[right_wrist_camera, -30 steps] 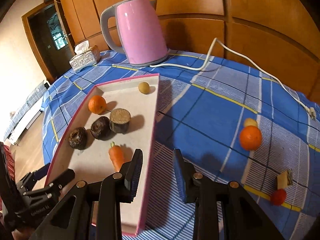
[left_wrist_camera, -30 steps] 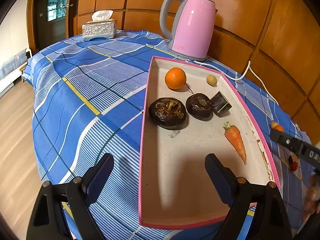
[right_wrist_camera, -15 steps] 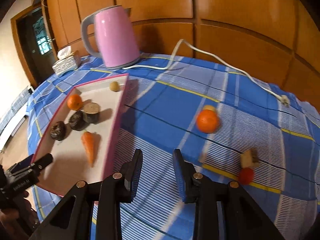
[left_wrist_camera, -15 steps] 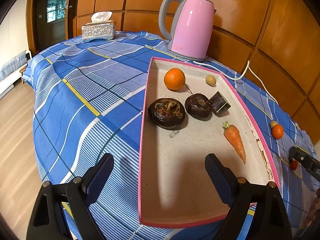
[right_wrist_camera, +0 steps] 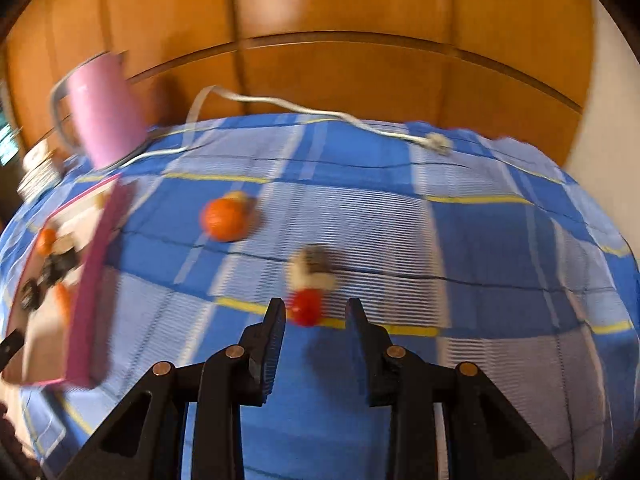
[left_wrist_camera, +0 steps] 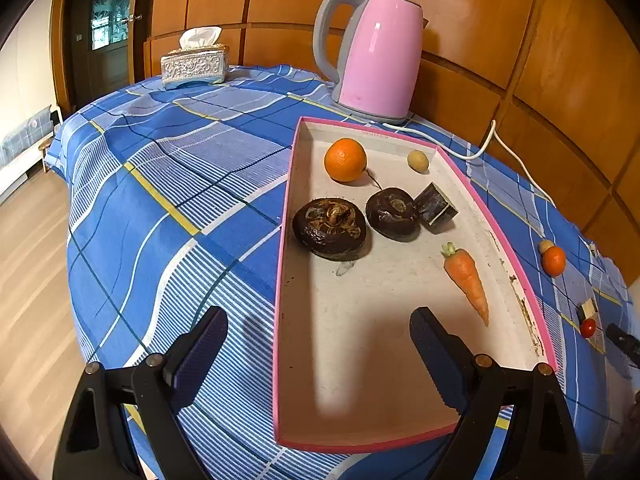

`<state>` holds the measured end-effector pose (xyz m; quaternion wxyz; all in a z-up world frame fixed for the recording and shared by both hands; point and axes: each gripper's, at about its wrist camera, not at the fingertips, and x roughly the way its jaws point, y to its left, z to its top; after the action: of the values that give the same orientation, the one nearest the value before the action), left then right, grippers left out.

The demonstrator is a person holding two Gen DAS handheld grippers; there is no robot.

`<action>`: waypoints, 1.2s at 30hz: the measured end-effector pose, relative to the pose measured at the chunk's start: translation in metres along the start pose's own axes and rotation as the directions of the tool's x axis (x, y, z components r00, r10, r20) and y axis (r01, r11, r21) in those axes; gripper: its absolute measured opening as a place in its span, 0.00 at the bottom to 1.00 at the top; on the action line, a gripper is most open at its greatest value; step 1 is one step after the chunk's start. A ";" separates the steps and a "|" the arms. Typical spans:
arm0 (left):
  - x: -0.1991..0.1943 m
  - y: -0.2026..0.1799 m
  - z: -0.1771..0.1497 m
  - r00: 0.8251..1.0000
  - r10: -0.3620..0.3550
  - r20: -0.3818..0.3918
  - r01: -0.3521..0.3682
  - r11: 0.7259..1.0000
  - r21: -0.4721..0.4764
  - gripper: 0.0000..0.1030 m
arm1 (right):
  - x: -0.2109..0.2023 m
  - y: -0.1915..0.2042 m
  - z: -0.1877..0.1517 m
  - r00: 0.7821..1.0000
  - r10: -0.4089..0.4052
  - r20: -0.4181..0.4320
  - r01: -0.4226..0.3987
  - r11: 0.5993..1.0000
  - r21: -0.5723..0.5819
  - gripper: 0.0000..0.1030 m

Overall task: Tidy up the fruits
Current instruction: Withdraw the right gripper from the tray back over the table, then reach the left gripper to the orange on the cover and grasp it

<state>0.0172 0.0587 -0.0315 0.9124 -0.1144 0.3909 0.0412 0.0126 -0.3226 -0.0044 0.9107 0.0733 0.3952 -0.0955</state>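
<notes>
- Left gripper (left_wrist_camera: 318, 344): jaws wide, holding nothing, over pink tray (left_wrist_camera: 496, 216);
- Right gripper (right_wrist_camera: 316, 316): narrow gap, nothing gripped, small red fruit (right_wrist_camera: 306, 307) just ahead; view blurred.

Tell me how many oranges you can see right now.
2. One orange sits in the pink tray near the kettle; the other orange lies on the tablecloth outside the tray.
</notes>
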 end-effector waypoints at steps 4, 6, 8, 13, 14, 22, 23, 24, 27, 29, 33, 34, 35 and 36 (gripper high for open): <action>-0.001 -0.001 0.000 1.000 0.002 0.004 -0.002 1.000 0.007 0.90 | 0.003 -0.034 -0.004 0.995 -0.098 -0.005 0.098 0.990 0.102 0.33; -0.002 -0.002 0.000 1.000 0.004 0.007 -0.004 1.000 0.010 0.90 | 0.005 -0.048 -0.007 0.990 -0.142 -0.015 0.143 0.979 0.144 0.33; -0.004 -0.003 -0.001 1.000 0.008 0.010 -0.008 1.000 0.013 0.90 | 0.008 -0.057 -0.011 0.986 -0.166 -0.023 0.167 0.972 0.167 0.33; -0.004 -0.006 -0.001 1.000 0.013 0.012 -0.014 1.000 0.028 0.90 | 0.015 -0.067 -0.017 0.977 -0.210 -0.032 0.212 0.959 0.187 0.34; -0.005 -0.008 -0.001 1.000 0.014 0.014 -0.015 0.999 0.035 0.90 | 0.016 -0.069 -0.018 0.975 -0.219 -0.032 0.221 0.957 0.186 0.34; -0.004 -0.014 -0.001 1.000 0.023 0.012 -0.023 0.998 0.060 0.90 | 0.028 -0.073 -0.023 0.972 -0.233 -0.030 0.235 0.955 0.181 0.34; -0.004 -0.014 -0.001 1.000 0.026 0.011 -0.026 0.998 0.064 0.90 | 0.028 -0.073 -0.023 0.972 -0.235 -0.028 0.236 0.955 0.180 0.34; -0.003 -0.015 -0.001 1.000 0.028 0.009 -0.028 0.997 0.067 0.90 | 0.029 -0.073 -0.023 0.972 -0.234 -0.024 0.235 0.955 0.183 0.34; -0.002 -0.016 -0.001 0.999 0.034 0.006 -0.034 0.997 0.076 0.90 | 0.029 -0.075 -0.025 0.972 -0.233 -0.012 0.231 0.954 0.190 0.36; -0.002 -0.017 -0.001 0.999 0.039 0.004 -0.039 0.996 0.080 0.90 | 0.030 -0.077 -0.025 0.973 -0.232 -0.002 0.228 0.954 0.195 0.37; -0.006 -0.016 0.004 0.999 0.045 0.019 -0.046 0.996 0.074 0.90 | 0.031 -0.079 -0.025 0.974 -0.227 0.003 0.222 0.954 0.202 0.37; -0.007 -0.016 0.005 0.999 0.044 0.022 -0.046 0.996 0.071 0.90 | 0.031 -0.079 -0.025 0.974 -0.225 0.004 0.220 0.954 0.205 0.37; -0.010 -0.016 0.009 0.999 0.041 0.031 -0.044 0.997 0.070 0.90 | 0.031 -0.080 -0.025 0.975 -0.223 0.007 0.217 0.954 0.208 0.37; -0.011 -0.017 0.011 0.999 0.041 0.035 -0.043 0.997 0.071 0.90 | 0.031 -0.080 -0.026 0.975 -0.222 0.008 0.215 0.954 0.210 0.37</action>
<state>0.0196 0.0445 -0.0132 0.9212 -0.0726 0.3793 0.0481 -0.0035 -0.3985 -0.0488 0.8880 0.1222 0.3743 -0.2375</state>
